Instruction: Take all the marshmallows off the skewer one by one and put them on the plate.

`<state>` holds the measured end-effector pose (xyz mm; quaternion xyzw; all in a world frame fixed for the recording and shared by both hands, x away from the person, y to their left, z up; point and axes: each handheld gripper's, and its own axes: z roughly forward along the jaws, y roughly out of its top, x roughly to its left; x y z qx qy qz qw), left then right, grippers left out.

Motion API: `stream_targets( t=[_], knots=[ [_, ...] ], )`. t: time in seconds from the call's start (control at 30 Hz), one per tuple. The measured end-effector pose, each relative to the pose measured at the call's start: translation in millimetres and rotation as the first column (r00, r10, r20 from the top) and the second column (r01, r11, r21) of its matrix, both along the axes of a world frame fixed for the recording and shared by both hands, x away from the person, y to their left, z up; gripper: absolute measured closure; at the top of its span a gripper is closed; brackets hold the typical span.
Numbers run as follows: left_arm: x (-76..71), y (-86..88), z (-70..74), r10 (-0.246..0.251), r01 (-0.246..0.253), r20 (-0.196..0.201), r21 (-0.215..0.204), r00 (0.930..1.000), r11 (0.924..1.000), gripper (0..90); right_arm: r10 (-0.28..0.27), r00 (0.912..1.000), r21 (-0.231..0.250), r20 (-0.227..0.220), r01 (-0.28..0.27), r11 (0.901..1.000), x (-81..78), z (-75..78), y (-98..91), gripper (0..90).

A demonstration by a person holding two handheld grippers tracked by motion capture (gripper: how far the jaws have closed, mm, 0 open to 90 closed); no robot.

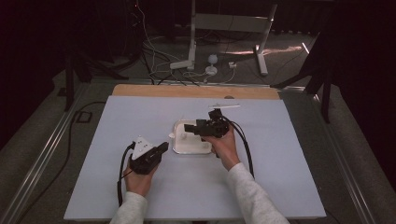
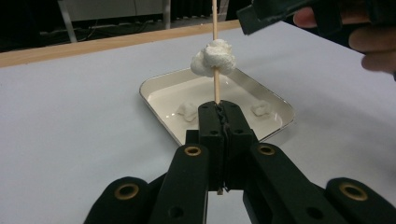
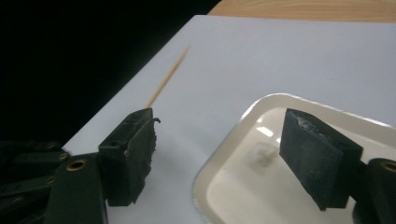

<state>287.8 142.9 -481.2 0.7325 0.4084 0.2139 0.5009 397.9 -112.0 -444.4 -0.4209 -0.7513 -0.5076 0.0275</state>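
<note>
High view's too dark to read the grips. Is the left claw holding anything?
Observer: Yes. The left gripper view has the left claw shut on a thin wooden skewer that stands upright.
Operator: Anything on the stick?
Observer: One white, marshmallow-like lump is threaded on it, a little above the claw.
Operator: And the right claw?
Observer: In the right gripper view the right claw is open with nothing between its jaws. It sits at the rim of the tray.
</note>
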Motion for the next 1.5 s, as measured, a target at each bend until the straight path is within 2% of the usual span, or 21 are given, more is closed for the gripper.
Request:
stream_targets(
  t=[0.13,0.23,0.4,0.57,0.73,0.83,1.03,1.23,1.33,1.5],
  knots=[
    [-0.1,-0.1,0.1,0.002,-0.002,0.0,0.001,1.0,1.0,89.9,0.039,0.9992,0.023,-0.004,-0.039,0.999,-9.8,-2.9,10.7,31.6],
    [-0.1,0.0,0.2,0.004,-0.004,0.001,-0.002,1.0,1.0,89.9,0.066,0.9977,0.044,-0.01,-0.066,0.9968,-15.4,-4.2,17.5,39.9],
    [-0.1,0.5,0.6,0.008,-0.008,0.001,-0.006,1.0,1.0,89.9,0.127,0.9906,0.069,-0.05,-0.123,0.9899,-22.8,-8.4,28.7,54.9],
    [-0.5,-1.0,0.6,0.0,0.0,0.004,-0.016,1.0,0.9999,89.9,0.153,0.9843,0.097,-0.088,-0.144,0.9848,-24.2,-13.3,35.3,60.7],
    [-0.8,-3.1,0.3,-0.022,0.023,0.011,-0.034,0.9997,0.9992,89.9,0.151,0.9817,0.132,-0.115,-0.136,0.9819,-22.7,-16.8,36.9,65.1],
    [-2.0,-5.9,0.1,-0.029,0.029,0.022,-0.023,0.9994,0.9993,89.9,0.153,0.9802,0.163,-0.126,-0.131,0.9779,-21.3,-17.3,36.2,65.7],
    [-3.9,-10.5,0.1,-0.05,0.051,0.038,-0.015,0.998,0.9986,89.9,0.154,0.9785,0.18,-0.136,-0.129,0.9751,-21.8,-18.2,38.2,68.4],
    [-4.5,-12.2,0.3,-0.05,0.05,0.042,-0.006,0.9979,0.9987,90.0,0.158,0.9747,0.186,-0.158,-0.128,0.9741,-22.8,-20.6,41.3,72.8],
    [-4.5,-13.0,0.7,-0.054,0.054,0.045,-0.001,0.9975,0.9985,90.0,0.131,0.9821,0.164,-0.135,-0.108,0.9805,-24.1,-18.6,40.5,75.7],
    [-5.5,-13.3,2.4,-0.062,0.062,0.059,0.002,0.9963,0.9981,90.0,0.107,0.9871,0.167,-0.119,-0.087,0.9821,-23.0,-13.2,36.1,77.5]
  ],
)
